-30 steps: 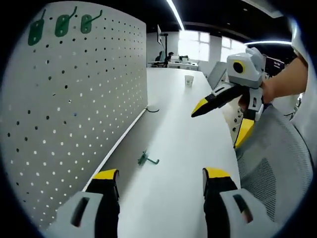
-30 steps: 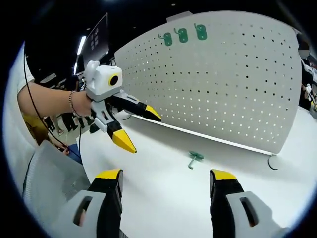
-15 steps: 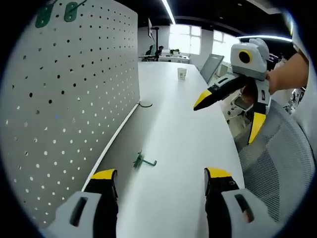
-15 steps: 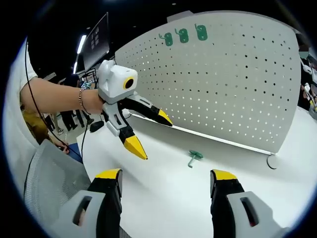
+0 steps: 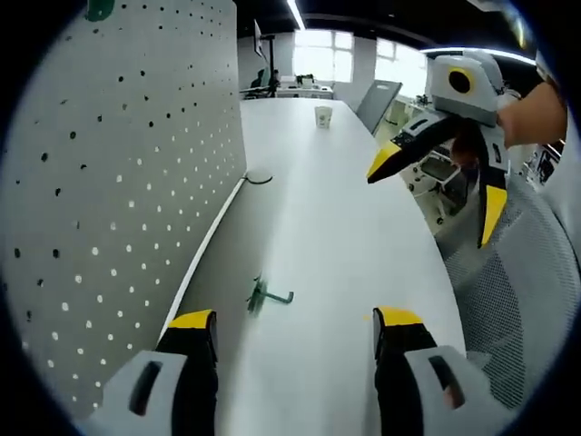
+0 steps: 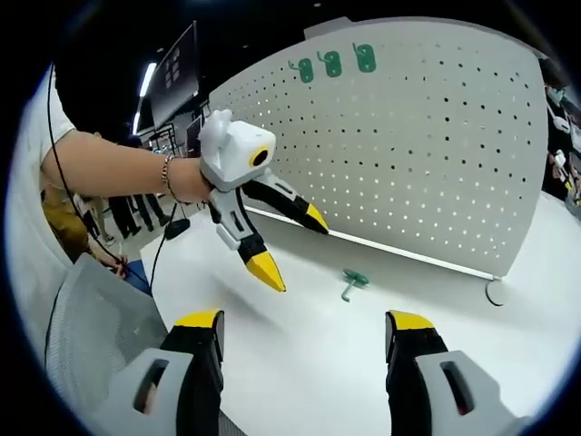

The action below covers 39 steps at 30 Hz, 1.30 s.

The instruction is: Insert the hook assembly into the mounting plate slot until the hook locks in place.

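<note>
The green hook (image 5: 267, 296) lies flat just beside the pegboard (image 5: 109, 182), its shank pointing away from it. Both grippers (image 5: 295, 327) (image 6: 304, 327) gape wide, empty.

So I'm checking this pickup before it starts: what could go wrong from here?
1. The green hook is small and lies flat on the white table, so the open left tongs may pinch past it or skid it away.
2. It lies near the pegboard, where a wide approach could knock the board.

No legible text anywhere.
</note>
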Each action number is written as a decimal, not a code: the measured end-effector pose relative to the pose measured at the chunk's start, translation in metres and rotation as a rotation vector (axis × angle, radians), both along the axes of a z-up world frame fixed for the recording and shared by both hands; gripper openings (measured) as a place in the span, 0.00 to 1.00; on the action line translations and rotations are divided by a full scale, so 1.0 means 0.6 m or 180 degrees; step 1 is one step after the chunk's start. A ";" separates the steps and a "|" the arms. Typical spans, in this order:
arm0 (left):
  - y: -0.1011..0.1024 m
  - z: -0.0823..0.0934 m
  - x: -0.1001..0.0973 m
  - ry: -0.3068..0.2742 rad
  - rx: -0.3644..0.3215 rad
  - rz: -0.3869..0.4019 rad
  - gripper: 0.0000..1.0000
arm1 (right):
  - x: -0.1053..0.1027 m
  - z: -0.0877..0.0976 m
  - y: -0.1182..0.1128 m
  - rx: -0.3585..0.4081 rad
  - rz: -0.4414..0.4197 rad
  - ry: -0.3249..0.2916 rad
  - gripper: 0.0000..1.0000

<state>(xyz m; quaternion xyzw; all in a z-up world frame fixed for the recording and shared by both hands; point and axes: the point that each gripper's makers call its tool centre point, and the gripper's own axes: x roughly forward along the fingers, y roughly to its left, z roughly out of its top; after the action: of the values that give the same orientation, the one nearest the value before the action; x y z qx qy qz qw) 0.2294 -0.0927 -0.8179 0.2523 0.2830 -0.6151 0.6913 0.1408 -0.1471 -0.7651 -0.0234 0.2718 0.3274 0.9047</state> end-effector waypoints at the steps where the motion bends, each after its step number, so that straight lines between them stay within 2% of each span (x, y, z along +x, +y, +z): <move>1: 0.000 -0.005 0.002 -0.0006 0.0041 -0.0021 0.72 | 0.000 0.000 -0.001 0.0001 -0.0003 0.0002 0.70; 13: -0.016 -0.028 0.010 0.0015 0.0199 -0.0207 0.71 | -0.002 -0.003 -0.010 -0.0015 -0.0038 0.0025 0.70; 22: -0.028 -0.043 0.023 -0.0033 0.0346 -0.0381 0.68 | 0.003 -0.004 -0.016 -0.0056 -0.0053 0.0025 0.70; 30: -0.037 -0.059 0.021 -0.0084 0.0492 -0.0596 0.65 | 0.006 -0.003 -0.022 -0.0066 -0.0083 0.0028 0.70; 39: -0.044 -0.078 0.025 -0.0026 0.0599 -0.0723 0.62 | 0.005 -0.004 -0.027 -0.0069 -0.0098 0.0039 0.70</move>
<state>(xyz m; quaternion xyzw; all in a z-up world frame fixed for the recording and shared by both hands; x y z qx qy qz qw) 0.2446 -0.1194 -0.8648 0.3490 0.3062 -0.6590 0.5917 0.1437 -0.1632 -0.7677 -0.0270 0.2812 0.3106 0.9076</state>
